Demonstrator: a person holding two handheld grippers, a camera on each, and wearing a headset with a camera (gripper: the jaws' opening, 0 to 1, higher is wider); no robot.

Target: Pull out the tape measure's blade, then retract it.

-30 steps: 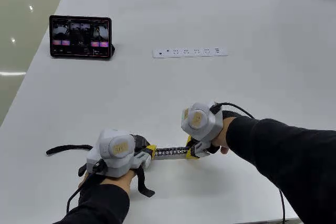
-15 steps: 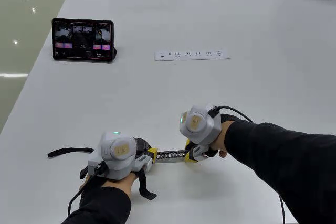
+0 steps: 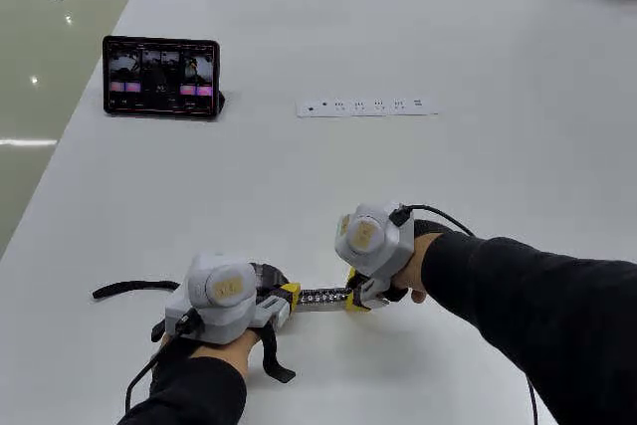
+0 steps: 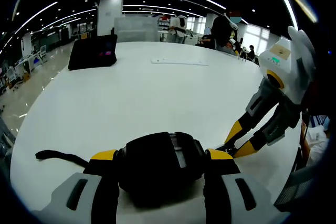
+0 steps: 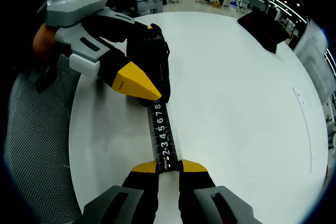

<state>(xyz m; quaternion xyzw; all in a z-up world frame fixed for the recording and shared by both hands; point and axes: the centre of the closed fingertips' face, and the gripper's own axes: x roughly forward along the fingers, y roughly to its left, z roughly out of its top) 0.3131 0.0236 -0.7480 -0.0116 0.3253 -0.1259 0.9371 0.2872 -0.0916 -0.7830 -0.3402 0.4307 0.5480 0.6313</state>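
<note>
**A:** Where is the tape measure (image 4: pixel 157 163) now?

**B:** At the near left of the white table (image 3: pixel 418 186). The left gripper (image 4: pixel 163 155) is clenched on its black case from both sides. The blade (image 5: pixel 160 129) runs out of the case to the right, low along the table top, and the right gripper (image 5: pixel 169 167) is pinched tight on its tip.

**A:** What has just changed?

**B:** Less blade shows between the two grippers than a second ago, because the right gripper has come in toward the case. The head view has shifted a little as well, but that is the camera moving. I take it the pull-out is done and the blade is going back in.

**A:** Is it finished?

**B:** Not yet. A short printed stretch is still out, with numerals up to about eight.

**A:** And around it?

**B:** A black strap (image 3: pixel 129 289) trails left from the case. The tablet (image 3: pixel 161 77) at far left and the power strip (image 3: pixel 366 106) at far middle are both well apart from the work.
</note>
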